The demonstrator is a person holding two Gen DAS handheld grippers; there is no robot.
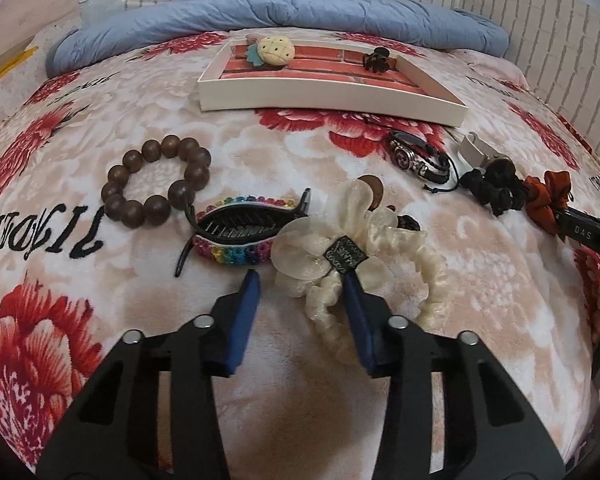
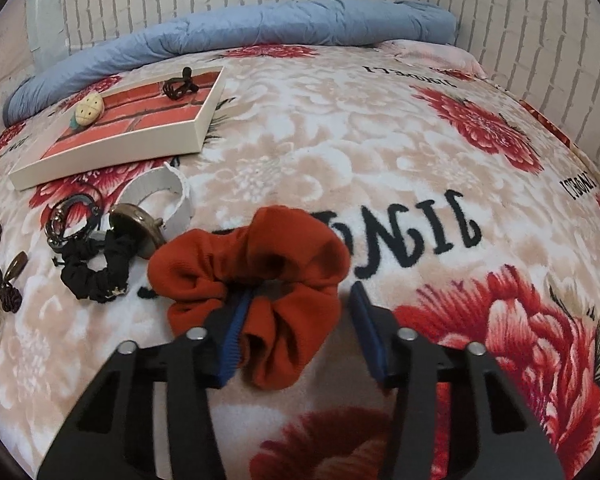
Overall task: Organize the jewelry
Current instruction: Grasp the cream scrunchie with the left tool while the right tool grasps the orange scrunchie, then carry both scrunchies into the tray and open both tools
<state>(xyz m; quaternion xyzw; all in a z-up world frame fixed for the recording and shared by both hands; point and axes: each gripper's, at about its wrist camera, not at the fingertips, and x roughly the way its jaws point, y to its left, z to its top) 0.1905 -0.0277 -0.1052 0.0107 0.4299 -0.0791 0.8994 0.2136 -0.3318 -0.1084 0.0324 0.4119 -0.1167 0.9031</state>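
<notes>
My left gripper (image 1: 300, 280) hovers low over the flowered blanket, jaws apart. Its right finger (image 1: 356, 300) rests against a cream scrunchie with a sheer flower (image 1: 340, 256), and the left finger touches nothing. My right gripper (image 2: 302, 298) straddles a rust-red scrunchie (image 2: 256, 276). The left finger (image 2: 236, 328) lies against the fabric, while the right one stands clear of it. A white tray with a brick-pattern floor (image 1: 332, 100) (image 2: 112, 156) sits further back, holding a pineapple-shaped clip (image 1: 274, 50) and a dark claw clip (image 1: 376, 60).
On the blanket lie a wooden bead bracelet (image 1: 156, 180), a rainbow-beaded hair clip (image 1: 236, 232), a black leather bracelet (image 1: 420, 156), a black scrunchie (image 2: 96, 272) and a white cuff (image 2: 168, 196). A rolled blue quilt (image 1: 300, 12) lines the brick-pattern wall behind.
</notes>
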